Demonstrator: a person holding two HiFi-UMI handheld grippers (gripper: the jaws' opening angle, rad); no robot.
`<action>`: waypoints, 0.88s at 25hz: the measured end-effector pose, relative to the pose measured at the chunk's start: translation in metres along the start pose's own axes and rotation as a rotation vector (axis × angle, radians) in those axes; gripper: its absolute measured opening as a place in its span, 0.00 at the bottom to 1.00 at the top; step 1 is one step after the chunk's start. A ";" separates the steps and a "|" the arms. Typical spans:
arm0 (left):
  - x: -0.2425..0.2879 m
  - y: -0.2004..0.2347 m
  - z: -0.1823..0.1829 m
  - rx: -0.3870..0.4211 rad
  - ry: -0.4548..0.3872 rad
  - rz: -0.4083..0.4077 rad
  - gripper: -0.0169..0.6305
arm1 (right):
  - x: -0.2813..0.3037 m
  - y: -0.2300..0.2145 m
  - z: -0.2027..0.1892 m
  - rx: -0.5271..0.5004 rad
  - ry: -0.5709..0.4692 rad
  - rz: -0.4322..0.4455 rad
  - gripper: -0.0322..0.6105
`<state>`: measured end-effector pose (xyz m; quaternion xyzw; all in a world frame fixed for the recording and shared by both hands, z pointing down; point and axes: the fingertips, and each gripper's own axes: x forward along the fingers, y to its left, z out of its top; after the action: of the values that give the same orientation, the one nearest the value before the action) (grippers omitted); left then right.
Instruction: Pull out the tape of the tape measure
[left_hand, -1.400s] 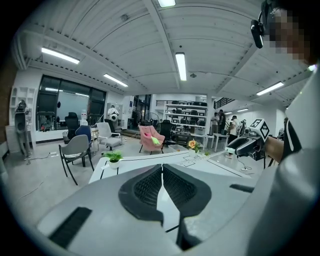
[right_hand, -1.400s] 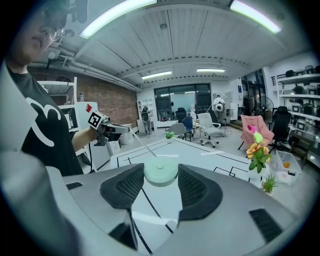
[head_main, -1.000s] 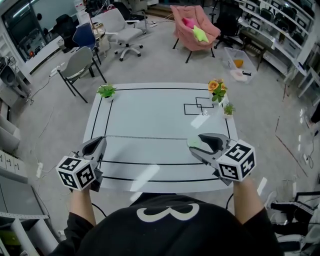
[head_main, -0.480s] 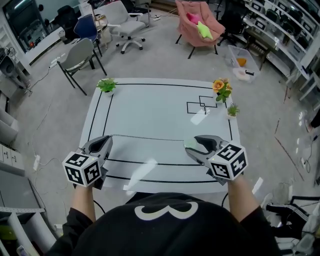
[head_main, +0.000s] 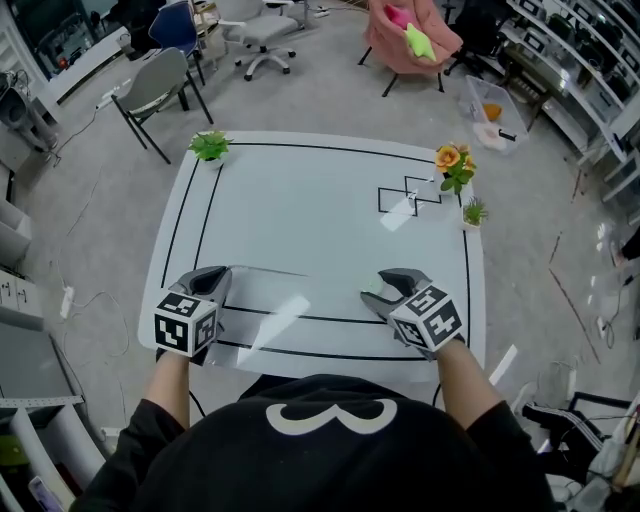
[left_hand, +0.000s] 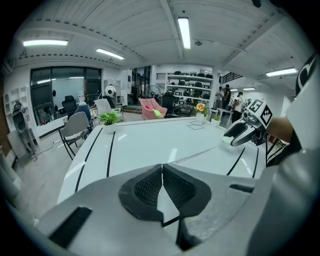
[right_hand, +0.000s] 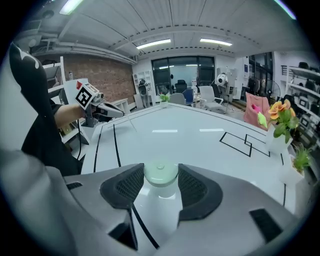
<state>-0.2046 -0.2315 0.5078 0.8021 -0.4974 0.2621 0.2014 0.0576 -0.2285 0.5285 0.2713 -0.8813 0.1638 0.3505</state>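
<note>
Thing: small pale green round plastic tape measure case (right_hand: 161, 175). Judged light, hard and smooth-sided, so prob. slippery if squeezed off-centre.
Tape: thin pale flat tape (left_hand: 194, 155) was drawn out of the case and ran along the table's near edge, from the case to the left gripper. Judged springy and stiff lengthwise, but easy to kink or twist, w/ a spring pulling it back in.
Where to hold: case by its round flanks, pads opposite each other. Tape by its end tip, flat between the pads.
R jaws: the right gripper (head_main: 378, 288) had its jaws wide, ribbed pads clamped on both flanks of the case.
L jaws: the left gripper (left_hand: 162, 167) had its jaws together. The tape ran right up to the closed pads, so they appeared pinched on its end.
Position: case was by the near edge, toward the near-right corner. Whether it touched the top couldn't be told. The left gripper was by the near-left corner, well apart from the case.
Surface: white glossy table (head_main: 320, 220) w/ black line markings, mirroring the ceiling lights. Judged slick, so a loose case would skid.
Also on it: green potted plant (head_main: 210, 148) at the far-left corner, orange-flowered pot (head_main: 452, 165) and a smaller green plant (head_main: 474, 212) along the right edge.
Room: grey floor, office chairs, pink armchair (head_main: 405, 35), shelving, people standing far off.
</note>
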 end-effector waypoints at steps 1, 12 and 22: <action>0.004 0.001 -0.005 0.007 0.015 0.007 0.05 | 0.005 -0.001 -0.003 0.003 0.008 0.000 0.39; 0.036 0.007 -0.036 0.062 0.138 0.069 0.05 | 0.030 -0.010 -0.021 -0.022 0.051 -0.017 0.39; 0.037 0.006 -0.044 0.082 0.165 0.098 0.12 | 0.027 -0.005 -0.020 0.011 0.009 0.010 0.39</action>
<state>-0.2060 -0.2341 0.5658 0.7600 -0.5068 0.3568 0.1957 0.0548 -0.2330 0.5616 0.2680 -0.8802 0.1715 0.3521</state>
